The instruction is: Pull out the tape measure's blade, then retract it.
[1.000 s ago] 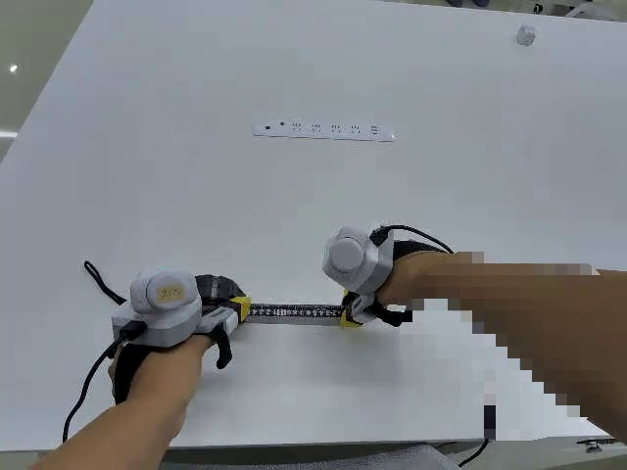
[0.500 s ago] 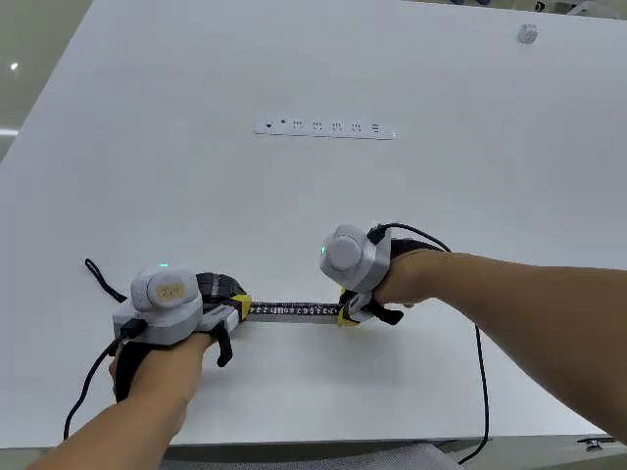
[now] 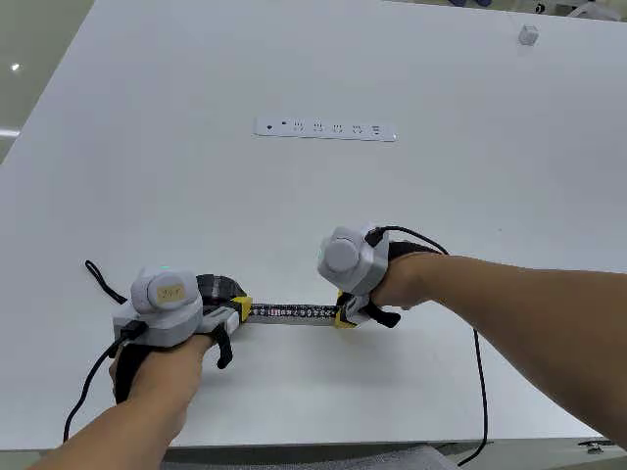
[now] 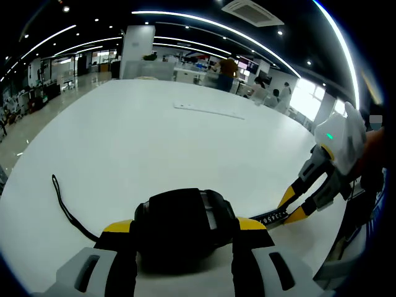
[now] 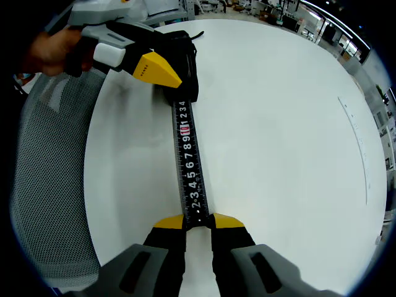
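Tape measure case [image 5: 184,62]: lies on the worktop [image 3: 294,59] near the edge closest to the person; everything below is placed from this case.
Blade [image 5: 187,154]: comes out of the case mouth and runs straight and flat over the worktop, numbers upward, to the right tool.
Left tool [image 4: 184,230]: its two jaws are closed on the sides of the case and pin it in place.
Right tool [image 5: 199,220]: at the far end of the blade from the case, jaws nipped together on the blade tip.
Change: compared with one second ago, the right tool stands a little nearer to the case and the visible blade is a little shorter; the case and the left tool did not move.
Meaning: I judge the pulling-out is finished and the blade is now being guided back into the case, with most of its length still to go.
Strap [image 4: 65,207]: black loop lying loose on the worktop, on the case side away from the blade.
Power strip [image 3: 326,128]: white, well apart from the case, toward the middle of the worktop.
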A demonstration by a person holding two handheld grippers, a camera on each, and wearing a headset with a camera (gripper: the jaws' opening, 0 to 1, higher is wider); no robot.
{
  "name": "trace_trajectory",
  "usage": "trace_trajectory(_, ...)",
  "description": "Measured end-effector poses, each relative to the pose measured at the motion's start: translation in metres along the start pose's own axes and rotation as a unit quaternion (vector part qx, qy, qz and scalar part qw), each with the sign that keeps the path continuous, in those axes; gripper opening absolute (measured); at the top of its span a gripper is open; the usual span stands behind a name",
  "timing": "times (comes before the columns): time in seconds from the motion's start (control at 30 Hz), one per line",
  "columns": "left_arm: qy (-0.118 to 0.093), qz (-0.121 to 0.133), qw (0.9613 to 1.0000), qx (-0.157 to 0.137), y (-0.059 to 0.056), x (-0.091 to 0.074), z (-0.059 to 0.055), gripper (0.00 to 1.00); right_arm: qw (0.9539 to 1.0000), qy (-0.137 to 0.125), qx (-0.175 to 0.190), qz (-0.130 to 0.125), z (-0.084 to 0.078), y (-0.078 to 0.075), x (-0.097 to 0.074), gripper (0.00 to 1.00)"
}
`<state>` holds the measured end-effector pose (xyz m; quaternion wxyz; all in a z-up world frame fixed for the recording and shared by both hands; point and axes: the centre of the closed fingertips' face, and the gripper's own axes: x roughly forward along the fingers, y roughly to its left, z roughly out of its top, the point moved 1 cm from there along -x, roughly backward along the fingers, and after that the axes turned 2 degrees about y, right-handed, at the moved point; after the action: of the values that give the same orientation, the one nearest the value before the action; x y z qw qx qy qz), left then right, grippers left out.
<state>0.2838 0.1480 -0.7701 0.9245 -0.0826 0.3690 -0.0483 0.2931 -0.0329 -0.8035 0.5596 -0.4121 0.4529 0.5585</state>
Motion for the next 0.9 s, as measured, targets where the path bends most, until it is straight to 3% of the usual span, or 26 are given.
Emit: trace_trajectory(0.9, 0.0, -0.002, 1.0, -0.002, 0.0013, 0.0015, -0.0004, 0.59, 1.0, -0.007, -0.002, 0.0, 0.0069, 0.0012, 0.0021, 0.15)
